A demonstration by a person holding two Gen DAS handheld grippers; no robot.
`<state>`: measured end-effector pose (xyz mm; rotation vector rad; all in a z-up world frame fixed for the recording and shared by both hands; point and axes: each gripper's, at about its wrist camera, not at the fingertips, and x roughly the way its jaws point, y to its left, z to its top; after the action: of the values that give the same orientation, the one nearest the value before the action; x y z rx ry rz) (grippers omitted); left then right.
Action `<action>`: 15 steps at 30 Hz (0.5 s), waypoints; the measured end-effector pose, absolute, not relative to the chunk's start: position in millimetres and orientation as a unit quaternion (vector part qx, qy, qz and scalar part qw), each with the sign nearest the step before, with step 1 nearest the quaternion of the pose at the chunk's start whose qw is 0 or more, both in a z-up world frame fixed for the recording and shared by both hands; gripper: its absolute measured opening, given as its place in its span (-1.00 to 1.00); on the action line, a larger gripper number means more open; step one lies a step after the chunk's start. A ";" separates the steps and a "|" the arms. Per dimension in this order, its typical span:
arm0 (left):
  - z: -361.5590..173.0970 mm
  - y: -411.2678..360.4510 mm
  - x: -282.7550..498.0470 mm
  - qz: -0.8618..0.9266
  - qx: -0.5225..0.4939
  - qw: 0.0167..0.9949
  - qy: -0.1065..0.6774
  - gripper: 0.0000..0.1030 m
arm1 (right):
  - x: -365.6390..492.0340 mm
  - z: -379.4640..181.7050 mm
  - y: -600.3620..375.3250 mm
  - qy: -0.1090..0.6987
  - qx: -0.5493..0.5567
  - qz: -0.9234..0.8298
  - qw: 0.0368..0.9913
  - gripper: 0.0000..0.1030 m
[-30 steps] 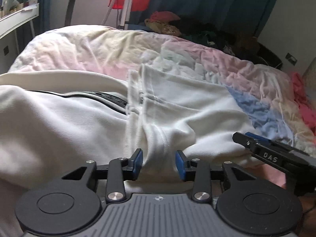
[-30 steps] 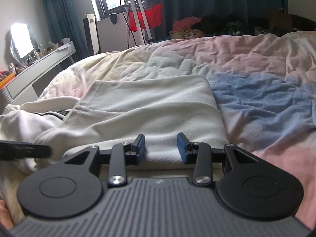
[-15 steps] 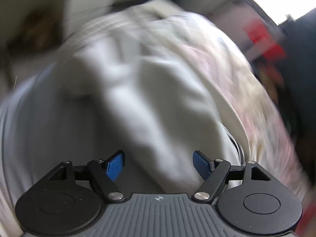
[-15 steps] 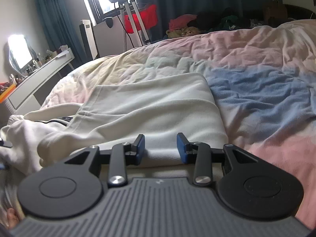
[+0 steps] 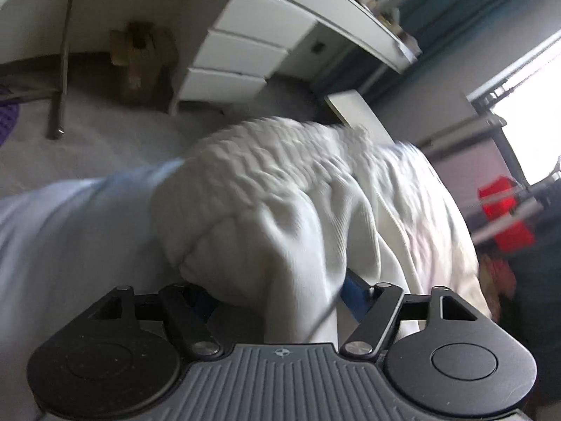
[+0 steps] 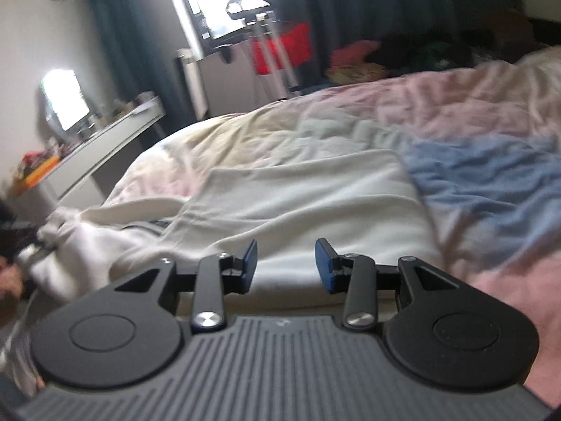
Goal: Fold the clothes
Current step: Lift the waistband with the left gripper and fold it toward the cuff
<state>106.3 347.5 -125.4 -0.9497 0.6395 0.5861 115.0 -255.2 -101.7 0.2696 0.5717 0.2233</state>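
Note:
A white garment [image 6: 301, 207] lies spread on the bed, partly folded, with a bunched sleeve or hem hanging over the bed's left edge. In the left wrist view my left gripper [image 5: 277, 298] is wide open, with the garment's ribbed cuff end [image 5: 266, 189] bunched between the blue pads, which are mostly hidden by cloth. My right gripper [image 6: 285, 263] is open and empty, just above the garment's near edge. The left gripper shows as a dark shape at the far left of the right wrist view [image 6: 14, 235].
The bed has a pastel patchwork quilt [image 6: 473, 112]. A white desk with drawers [image 5: 242, 52] stands left of the bed on grey carpet. An exercise machine with red cloth [image 6: 277, 49] and a pile of clothes [image 6: 403, 52] stand beyond the bed.
My left gripper has swung left from the bed's middle to the cuff at the bed's left edge and opened wide. My right gripper has lifted slightly and stayed open.

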 end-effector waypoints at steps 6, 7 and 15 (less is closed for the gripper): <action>-86.7 328.9 113.1 0.285 -0.339 0.866 0.233 -0.63 | 125.5 -120.9 -236.8 0.330 0.093 0.124 0.931 -0.22; -74.6 317.4 112.7 0.281 -0.309 0.882 0.219 -0.65 | 127.0 -123.3 -236.2 0.335 0.092 0.124 0.929 -0.22; 34.9 194.9 98.7 0.204 -0.175 0.958 0.100 -0.69 | 117.6 -106.7 -258.1 0.312 0.160 0.106 0.931 -0.24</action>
<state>98.7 194.9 34.9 -0.3554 0.2036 0.4144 117.6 -258.1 -106.7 0.3279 0.6381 0.2167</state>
